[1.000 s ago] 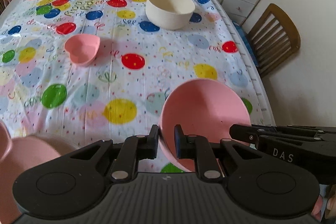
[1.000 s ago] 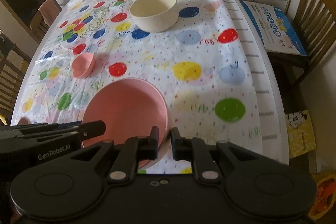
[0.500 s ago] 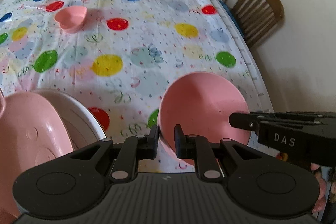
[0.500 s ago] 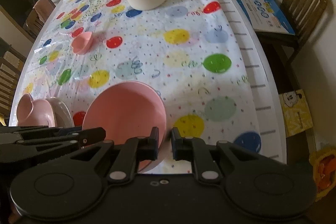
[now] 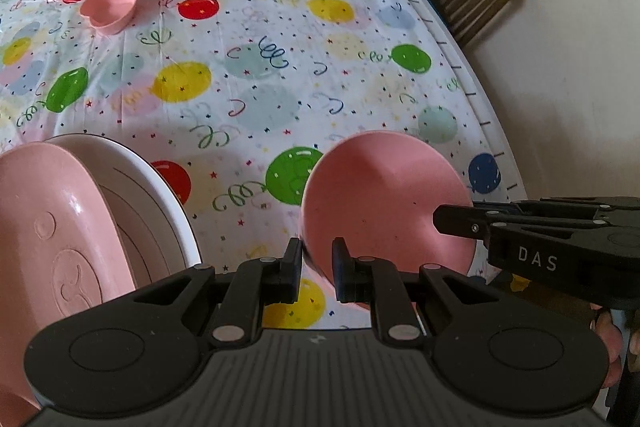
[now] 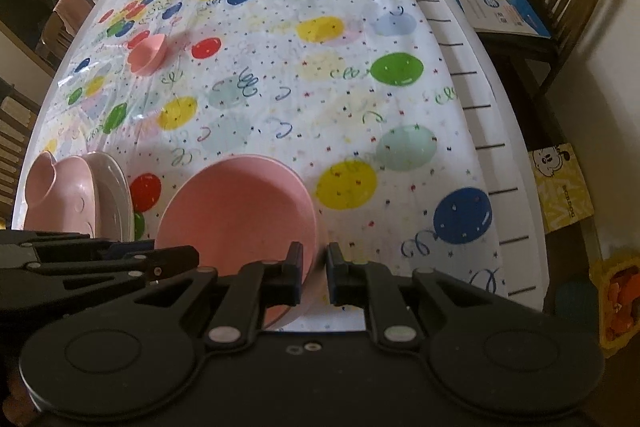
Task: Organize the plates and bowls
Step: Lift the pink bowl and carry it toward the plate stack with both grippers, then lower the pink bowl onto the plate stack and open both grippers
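Both grippers clamp one pink bowl above the balloon tablecloth. The left gripper pinches its near-left rim, the right gripper its right rim.

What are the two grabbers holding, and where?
Both hold the big pink bowl by its rim: left gripper on its left edge, right gripper on its right edge.
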The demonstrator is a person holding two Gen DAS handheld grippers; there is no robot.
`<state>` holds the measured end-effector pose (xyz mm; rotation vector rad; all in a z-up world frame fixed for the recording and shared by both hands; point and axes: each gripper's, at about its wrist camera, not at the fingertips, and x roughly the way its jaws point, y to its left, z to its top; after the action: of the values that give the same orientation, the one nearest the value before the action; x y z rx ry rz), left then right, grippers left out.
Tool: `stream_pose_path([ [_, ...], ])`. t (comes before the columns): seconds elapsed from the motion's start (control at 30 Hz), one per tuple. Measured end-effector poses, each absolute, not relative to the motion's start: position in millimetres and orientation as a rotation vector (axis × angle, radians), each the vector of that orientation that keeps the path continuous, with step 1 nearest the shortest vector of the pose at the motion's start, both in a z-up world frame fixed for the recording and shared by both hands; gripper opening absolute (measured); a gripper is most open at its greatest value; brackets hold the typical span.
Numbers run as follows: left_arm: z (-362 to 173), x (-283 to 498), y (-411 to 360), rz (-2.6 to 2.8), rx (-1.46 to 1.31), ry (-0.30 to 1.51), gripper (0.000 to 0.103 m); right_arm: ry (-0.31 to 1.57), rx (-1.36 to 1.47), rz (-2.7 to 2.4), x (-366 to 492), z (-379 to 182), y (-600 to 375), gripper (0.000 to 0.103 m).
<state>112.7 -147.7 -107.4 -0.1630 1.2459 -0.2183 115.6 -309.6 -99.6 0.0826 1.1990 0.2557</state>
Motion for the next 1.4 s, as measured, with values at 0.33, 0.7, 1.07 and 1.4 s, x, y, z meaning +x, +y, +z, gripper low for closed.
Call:
stream_pose_path([
  [0.33,-111,113,-147,-0.237,-0.154,1.264,0.015,1.216,0.113,0.248,113,-105,-313,0.013],
  [0.7,-95,108,-141,-0.247,-0.125,1.211,0.015,1.187,0.085,0.241,109,-92,-307,0.024],
  [1.07,-64,95,-124,-0.284,-0.103,1.105,0.015,1.092,0.088,0.235,95,-60,-296,0.033],
  [1.4,-23,92,-102,-0.295,-0.097,0.984,0.016,0.972,0.092,0.229,85,-21,-276,0.046],
])
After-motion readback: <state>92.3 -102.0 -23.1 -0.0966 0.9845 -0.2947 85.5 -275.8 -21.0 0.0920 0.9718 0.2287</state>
